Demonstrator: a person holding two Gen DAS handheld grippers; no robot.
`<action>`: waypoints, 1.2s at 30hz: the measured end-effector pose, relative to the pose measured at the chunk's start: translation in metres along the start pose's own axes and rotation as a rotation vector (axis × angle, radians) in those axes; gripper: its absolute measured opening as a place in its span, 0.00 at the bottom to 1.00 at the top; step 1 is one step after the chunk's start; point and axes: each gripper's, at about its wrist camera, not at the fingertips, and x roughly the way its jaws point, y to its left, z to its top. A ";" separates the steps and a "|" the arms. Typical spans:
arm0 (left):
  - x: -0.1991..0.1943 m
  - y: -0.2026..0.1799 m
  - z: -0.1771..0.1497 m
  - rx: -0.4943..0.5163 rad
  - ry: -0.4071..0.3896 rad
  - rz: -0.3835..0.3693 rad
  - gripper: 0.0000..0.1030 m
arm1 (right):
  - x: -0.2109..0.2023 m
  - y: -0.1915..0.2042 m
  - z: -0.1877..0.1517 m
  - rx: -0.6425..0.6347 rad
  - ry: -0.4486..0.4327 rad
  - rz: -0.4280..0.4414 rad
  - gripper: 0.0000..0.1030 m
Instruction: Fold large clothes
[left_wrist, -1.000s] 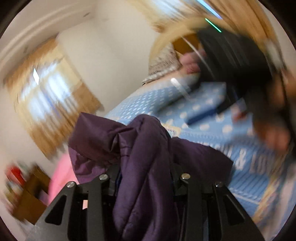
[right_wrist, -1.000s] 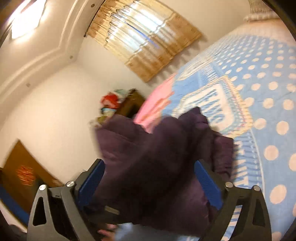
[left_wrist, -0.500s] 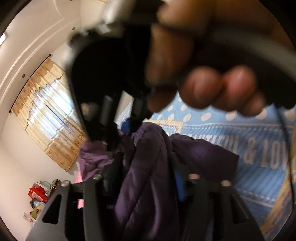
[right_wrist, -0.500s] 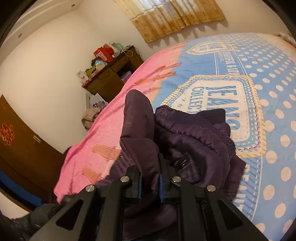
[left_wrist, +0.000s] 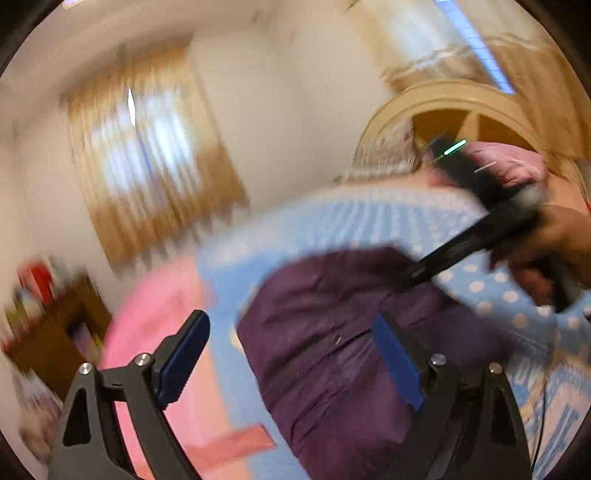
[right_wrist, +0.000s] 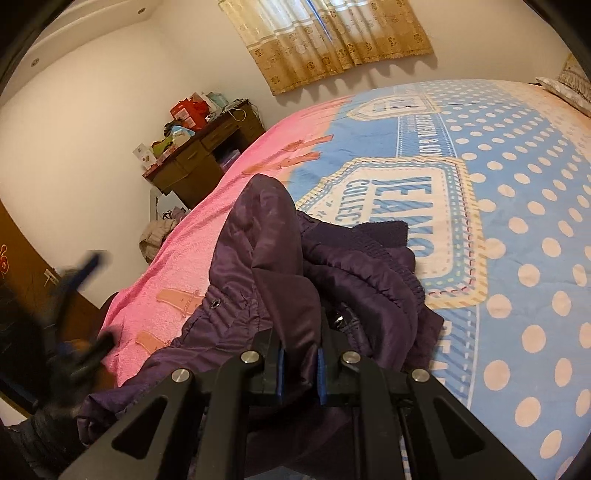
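Sitting bunched on the bed, the purple padded jacket lies at the seam where the pink print meets the blue polka-dot print, roughly 6 o'clock in the right wrist view. It's a heap: cuff and quilted folds piled up, a snap visible, no flat panels or clean fold lines. Judgement: folding is barely begun, and the garment needs spreading out before any real fold.

Right gripper: fingers pressed together, pinching a raised ridge of jacket fabric that stands up toward 12 o'clock from the pads.

Left gripper: jaws opening, blue pads spread wide. The jacket sits past the right-hand pad at about 4 o'clock in that blurred view, the pads not pressing on it. From the right wrist it shows only as a blur at 9 o'clock.

Left wrist view also shows the right hand and its tool at 2 o'clock, reaching into the jacket.

Further out: cluttered wooden desk at 10 o'clock, curtained window at 12, pillow at 2.
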 end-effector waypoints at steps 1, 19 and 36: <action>0.015 -0.001 -0.005 -0.024 0.037 -0.028 0.88 | 0.000 -0.002 -0.001 0.002 -0.001 -0.006 0.11; 0.057 -0.067 -0.020 -0.141 0.129 0.017 0.90 | -0.033 0.012 0.012 0.317 -0.328 0.164 0.65; 0.091 -0.015 -0.037 -0.233 0.278 0.151 1.00 | 0.046 -0.016 -0.017 0.090 -0.234 -0.250 0.71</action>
